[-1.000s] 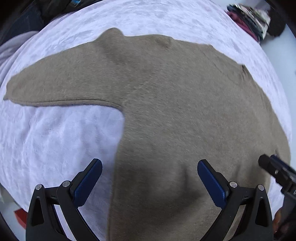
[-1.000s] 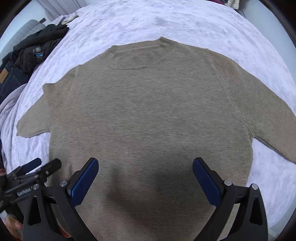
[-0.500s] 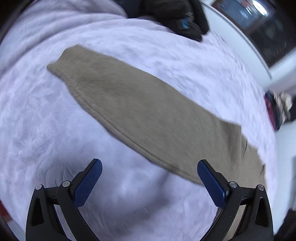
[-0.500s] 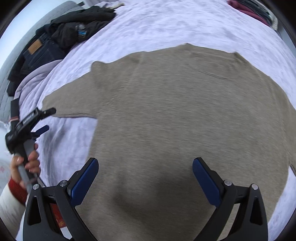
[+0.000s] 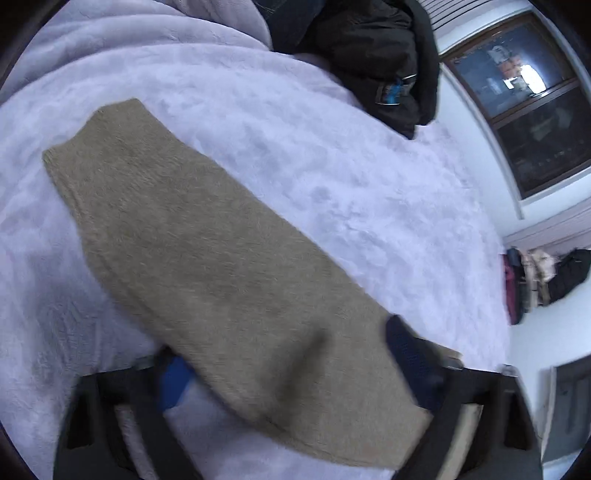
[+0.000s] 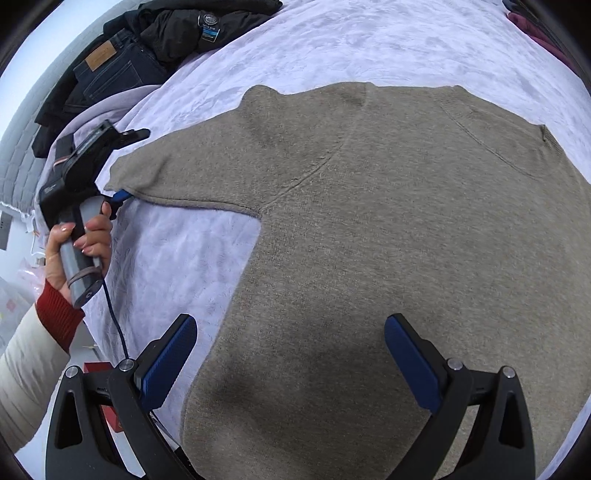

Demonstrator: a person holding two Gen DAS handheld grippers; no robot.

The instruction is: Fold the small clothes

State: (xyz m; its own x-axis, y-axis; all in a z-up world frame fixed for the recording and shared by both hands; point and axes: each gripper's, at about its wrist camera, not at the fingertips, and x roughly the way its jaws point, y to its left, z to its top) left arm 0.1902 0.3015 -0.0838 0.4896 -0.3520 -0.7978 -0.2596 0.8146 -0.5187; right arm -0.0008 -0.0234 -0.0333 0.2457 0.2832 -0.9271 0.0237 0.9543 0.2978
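**Left tool at the sleeve end, right tool spread above the sweater body**

The left tool [image 5: 291,365] has its two blue-padded fingers spread wide, one on each side of the sleeve [image 5: 207,251], whose cuff end lies between them; the view is blurred, and whether the pads touch the knit cannot be told. Seen from the right wrist camera, the left tool [image 6: 123,166] sits at the sleeve's [image 6: 177,177] tip, gripped by the left hand [image 6: 83,240].

The right tool [image 6: 291,354] is wide open with nothing held, above the lower body of the beige sweater [image 6: 388,240]. The sweater lies flat on the bed [image 6: 177,266], which has a pale lilac cover.

At the bed's far edge lie dark jeans [image 6: 107,74] and a black jacket [image 6: 192,26]. A dark window [image 5: 528,107] shows in the left wrist view.
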